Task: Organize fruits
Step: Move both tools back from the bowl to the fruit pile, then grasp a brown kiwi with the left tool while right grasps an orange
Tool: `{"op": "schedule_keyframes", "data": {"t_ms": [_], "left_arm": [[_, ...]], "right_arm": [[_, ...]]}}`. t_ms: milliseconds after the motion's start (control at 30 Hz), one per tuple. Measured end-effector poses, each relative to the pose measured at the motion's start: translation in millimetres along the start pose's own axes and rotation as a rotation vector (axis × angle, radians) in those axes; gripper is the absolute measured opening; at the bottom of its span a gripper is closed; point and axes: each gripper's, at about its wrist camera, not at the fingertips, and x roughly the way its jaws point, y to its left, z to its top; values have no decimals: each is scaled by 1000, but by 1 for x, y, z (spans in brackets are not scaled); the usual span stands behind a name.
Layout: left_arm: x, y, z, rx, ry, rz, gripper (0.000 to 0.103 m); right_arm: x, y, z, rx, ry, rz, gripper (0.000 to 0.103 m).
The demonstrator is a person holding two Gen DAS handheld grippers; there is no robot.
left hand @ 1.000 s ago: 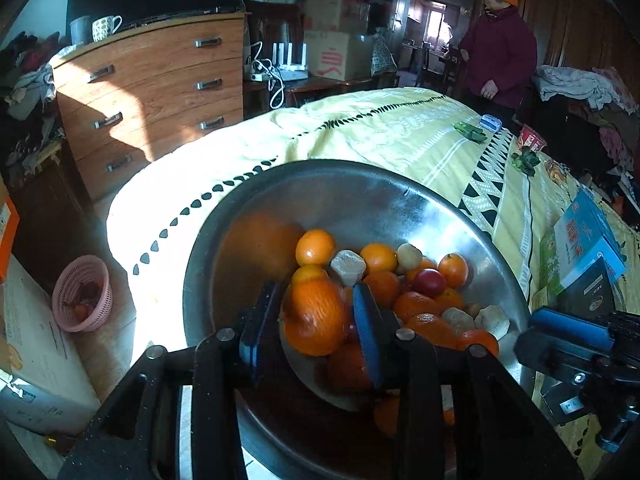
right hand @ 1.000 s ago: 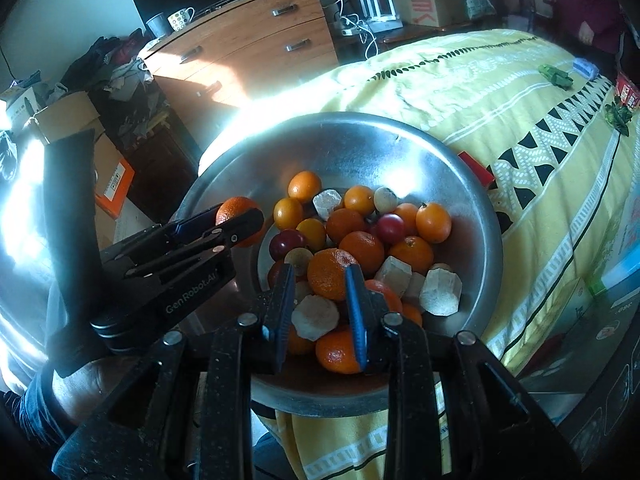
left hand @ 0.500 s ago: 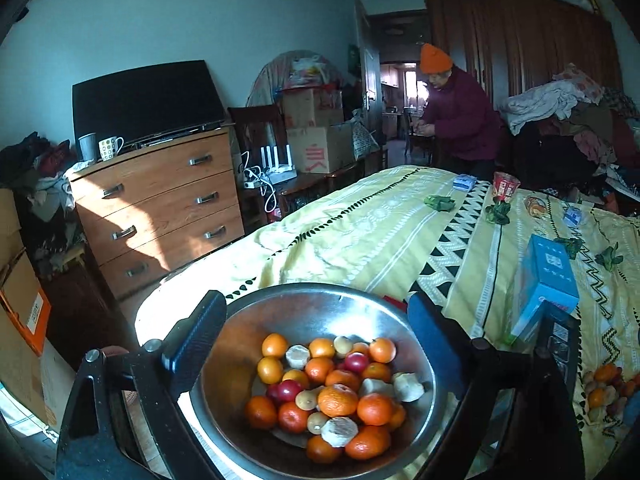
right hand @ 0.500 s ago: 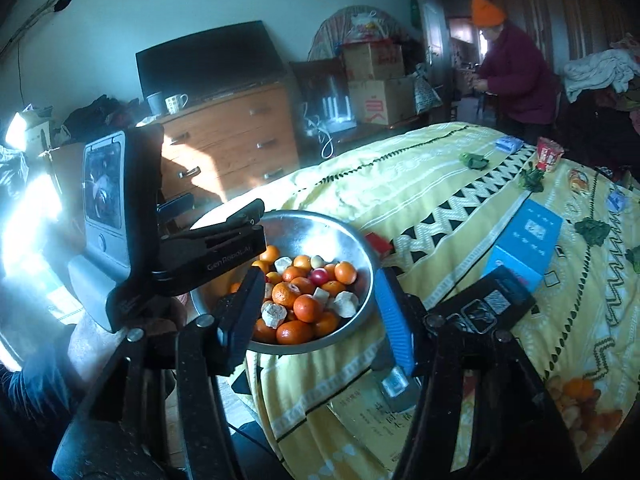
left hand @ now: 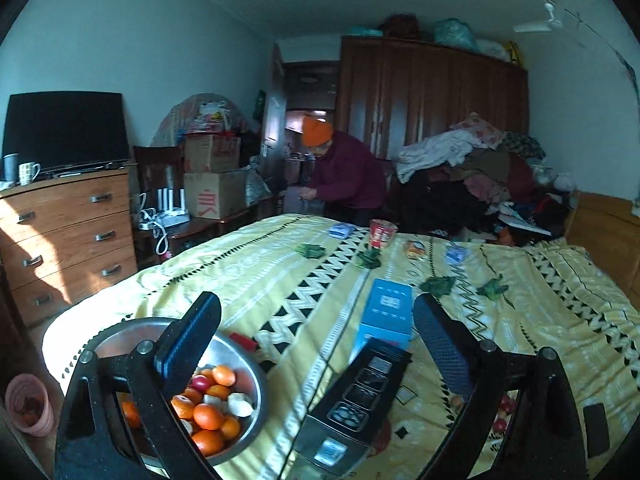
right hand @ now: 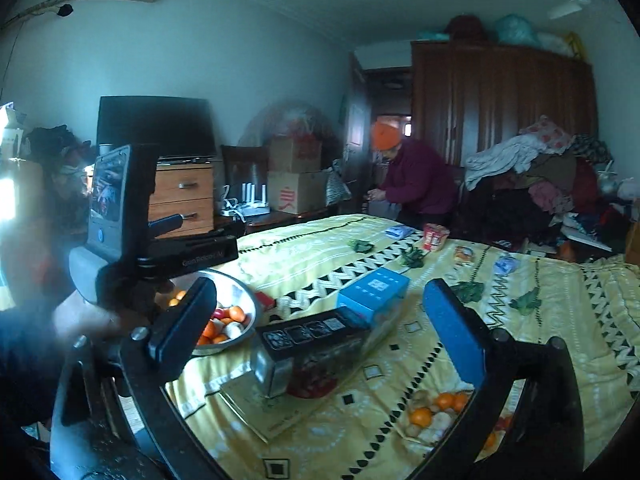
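A steel bowl (left hand: 256,376) with several oranges, red fruits and pale pieces stands at the near left corner of the bed; it also shows in the right wrist view (right hand: 244,300). My left gripper (left hand: 316,344) is open and empty, raised above the bed to the right of the bowl. My right gripper (right hand: 320,328) is open and empty, also raised. The left gripper's body (right hand: 160,256) shows above the bowl. A loose pile of oranges and pale fruit (right hand: 436,412) lies on the bedspread near the right gripper's right finger.
A black box (left hand: 356,404) and a blue box (left hand: 386,316) lie on the yellow bedspread (left hand: 280,280) in front of me. Small packets and green items lie farther back. A person in purple (left hand: 344,176) stands beyond the bed. A dresser (left hand: 68,232) stands left; a pink basket (left hand: 28,404) is on the floor.
Both grippers let go of their fruit, opened wide and pulled back and up from the bowl. The views now look across the whole bed.
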Motion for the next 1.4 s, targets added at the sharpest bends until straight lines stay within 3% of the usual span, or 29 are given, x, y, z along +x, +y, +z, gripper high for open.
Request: {"op": "schedule_keyframes", "data": {"t_ms": [133,367,567,733,833,900,967,1133,1233,1400], "left_arm": [[1,-40,-15,94,65,-84,98],[27,-83,-66,130,237,-176,98],[61,-138,-119,170,405,-331,98],[113,-162,-171,143,576,-404,97],[140,-181,-197,177,645,-452,86],[155,-194,-212,203,698,-493,69],[168,-202,-219,203,727,-501,62],[193,-218,-227,187,735,-484,56],[204,-220,-238,183,789,-477,42],[206,-218,-249,162,798,-479,40]], "right_arm": [[-11,-29,-38,113,76,-1,103],[0,-75,-128,385,395,-32,103],[-19,-106,-168,487,478,-62,95],[-25,-130,-197,537,549,-57,91],[-24,-141,-210,573,580,-53,86],[-25,-147,-218,599,596,-55,83],[-25,-154,-226,625,610,-59,80],[-22,-163,-234,655,628,-63,73],[-17,-168,-236,654,643,-56,68],[-6,-174,-230,624,638,-55,67]]}}
